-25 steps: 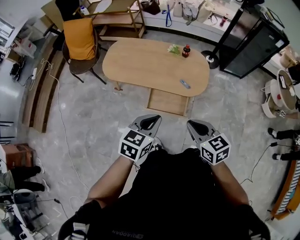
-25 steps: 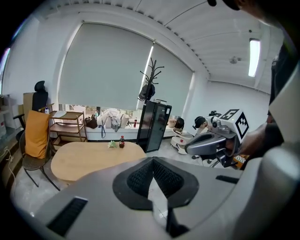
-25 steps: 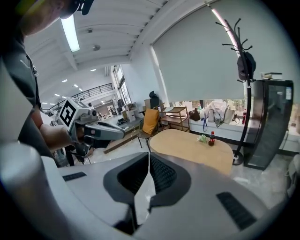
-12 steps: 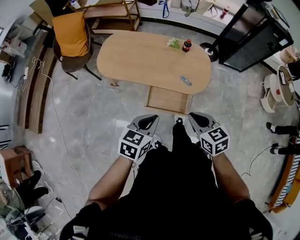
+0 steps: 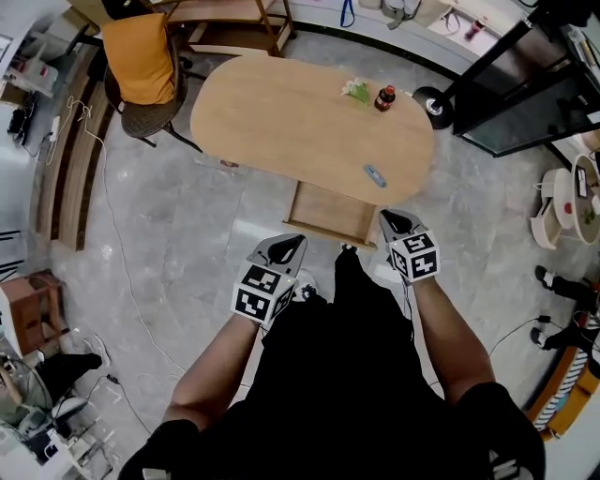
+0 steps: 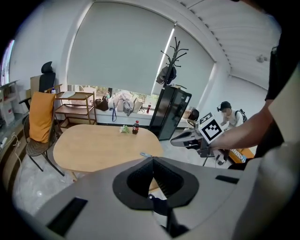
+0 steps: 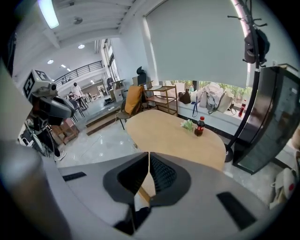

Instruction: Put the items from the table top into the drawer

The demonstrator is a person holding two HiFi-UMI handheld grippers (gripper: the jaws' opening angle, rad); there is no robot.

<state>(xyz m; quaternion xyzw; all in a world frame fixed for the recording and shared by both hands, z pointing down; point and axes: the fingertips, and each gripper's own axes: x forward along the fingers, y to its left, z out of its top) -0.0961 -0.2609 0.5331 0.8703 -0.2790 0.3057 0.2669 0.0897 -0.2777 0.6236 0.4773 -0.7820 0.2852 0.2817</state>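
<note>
A cola bottle (image 5: 384, 97) and a small green and white bundle (image 5: 354, 91) stand at the far side of the oval wooden table (image 5: 281, 112). A small blue-grey item (image 5: 374, 175) lies near its front edge. Below that edge an open wooden drawer (image 5: 325, 213) sticks out. My left gripper (image 5: 292, 240) hangs shut and empty over the floor, short of the drawer. My right gripper (image 5: 394, 217), also shut and empty, is beside the drawer's front right corner. The bottle (image 7: 199, 126) and bundle (image 7: 188, 124) show in the right gripper view, and the bottle (image 6: 135, 127) in the left gripper view.
A chair with an orange cover (image 5: 141, 66) stands left of the table. A black cabinet (image 5: 525, 94) and a coat stand's base (image 5: 433, 105) are at the right. Wooden shelves (image 5: 234, 23) stand behind. A cable (image 5: 112, 244) runs across the grey floor.
Both grippers have moved forward and down towards the table, the right one further, up to the drawer's corner. The person has stepped closer. Both pairs of jaws stayed shut.
</note>
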